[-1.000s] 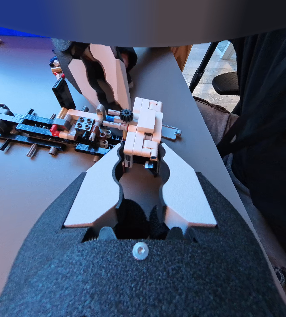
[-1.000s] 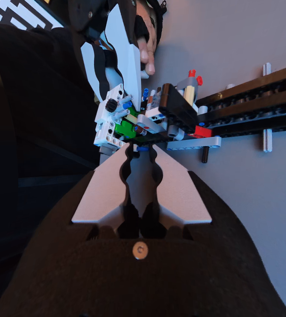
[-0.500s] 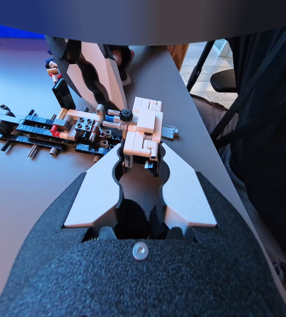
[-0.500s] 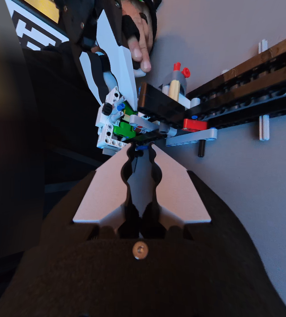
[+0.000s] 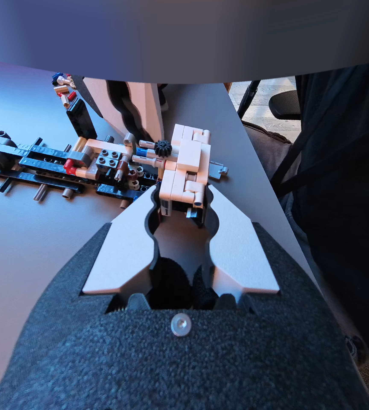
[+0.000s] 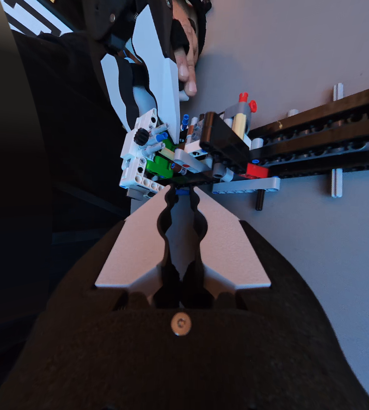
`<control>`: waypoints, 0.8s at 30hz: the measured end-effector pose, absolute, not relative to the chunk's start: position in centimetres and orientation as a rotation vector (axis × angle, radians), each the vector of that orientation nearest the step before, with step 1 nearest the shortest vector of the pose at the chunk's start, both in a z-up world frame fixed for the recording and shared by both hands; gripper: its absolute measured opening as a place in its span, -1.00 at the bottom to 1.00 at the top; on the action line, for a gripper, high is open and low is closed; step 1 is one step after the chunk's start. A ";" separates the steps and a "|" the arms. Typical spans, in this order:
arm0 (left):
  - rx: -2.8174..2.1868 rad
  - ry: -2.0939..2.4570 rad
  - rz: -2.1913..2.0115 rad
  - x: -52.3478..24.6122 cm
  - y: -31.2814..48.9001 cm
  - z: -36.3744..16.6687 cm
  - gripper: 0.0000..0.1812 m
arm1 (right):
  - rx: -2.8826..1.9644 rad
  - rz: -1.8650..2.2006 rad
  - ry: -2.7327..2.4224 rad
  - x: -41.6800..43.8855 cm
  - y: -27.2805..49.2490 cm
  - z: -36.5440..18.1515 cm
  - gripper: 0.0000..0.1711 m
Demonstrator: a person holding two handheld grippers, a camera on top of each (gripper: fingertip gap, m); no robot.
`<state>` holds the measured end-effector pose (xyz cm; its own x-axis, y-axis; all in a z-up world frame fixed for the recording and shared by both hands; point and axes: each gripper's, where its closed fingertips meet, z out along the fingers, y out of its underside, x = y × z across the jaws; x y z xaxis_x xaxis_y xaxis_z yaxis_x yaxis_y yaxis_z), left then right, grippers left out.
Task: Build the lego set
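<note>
A partly built lego model lies on the grey table (image 5: 35, 233): long black beams (image 5: 35, 164) with a white block end (image 5: 188, 168) and a small black gear (image 5: 162, 147). My left gripper (image 5: 181, 199) is shut on the white block end near the table's right edge. In the right wrist view the same model shows its white end (image 6: 134, 159), a green part (image 6: 159, 165) and black beams (image 6: 323, 144). My right gripper (image 6: 181, 190) is closed on a small blue pin (image 6: 182, 192) on the model's side. It also shows in the left wrist view (image 5: 144, 135), behind the model.
Several small loose pieces (image 5: 65, 93) lie at the back left. A black panel (image 5: 81, 121) slants up beside the model. The table edge (image 5: 256, 155) runs close on the right, with a seated person's dark clothing and an office chair (image 5: 285, 106) beyond. A hand (image 6: 185, 66) holds the left gripper. Tip to tip, the grippers are about 5 centimeters apart.
The right gripper has rocked slightly at the model's far side and kept its tips on the blue pin. The left gripper and the model have barely moved.
</note>
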<state>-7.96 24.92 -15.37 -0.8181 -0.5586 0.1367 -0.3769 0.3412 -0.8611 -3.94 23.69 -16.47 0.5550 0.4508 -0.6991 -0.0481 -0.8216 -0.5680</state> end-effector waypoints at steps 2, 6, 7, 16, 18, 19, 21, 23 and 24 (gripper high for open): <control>-0.849 2.415 -1.473 -8.0 24.9 -15.4 -0.59 | -2.263 1.260 -0.275 -3.6 23.6 -16.5 -0.87; -0.827 2.409 -1.461 -8.0 24.8 -15.3 -0.59 | -2.289 1.535 -0.191 -4.3 22.1 -15.8 -0.77; -0.823 2.410 -1.462 -8.0 24.8 -15.3 -0.59 | -2.280 1.576 -0.181 -4.6 22.0 -15.6 -0.79; -0.717 2.488 -1.500 -9.2 25.0 -15.3 -0.59 | -2.335 1.622 -0.039 -3.4 22.8 -15.8 -0.70; -0.706 2.504 -1.511 -9.4 25.1 -15.3 -0.59 | -2.367 1.654 0.011 -4.2 22.5 -16.1 -0.69; -0.698 2.508 -1.513 -9.5 25.1 -15.3 -0.59 | -2.369 1.683 0.042 -4.9 22.3 -16.3 -0.69; -0.694 2.514 -1.518 -9.6 25.2 -15.3 -0.59 | -2.303 1.747 0.108 -5.8 22.5 -16.0 -0.67; -0.697 2.517 -1.522 -9.6 25.2 -15.3 -0.59 | -2.253 1.734 0.177 -5.9 23.1 -15.9 -0.69; -0.698 2.517 -1.523 -9.6 25.2 -15.3 -0.59 | -2.263 1.693 0.173 -5.9 23.1 -16.0 -0.69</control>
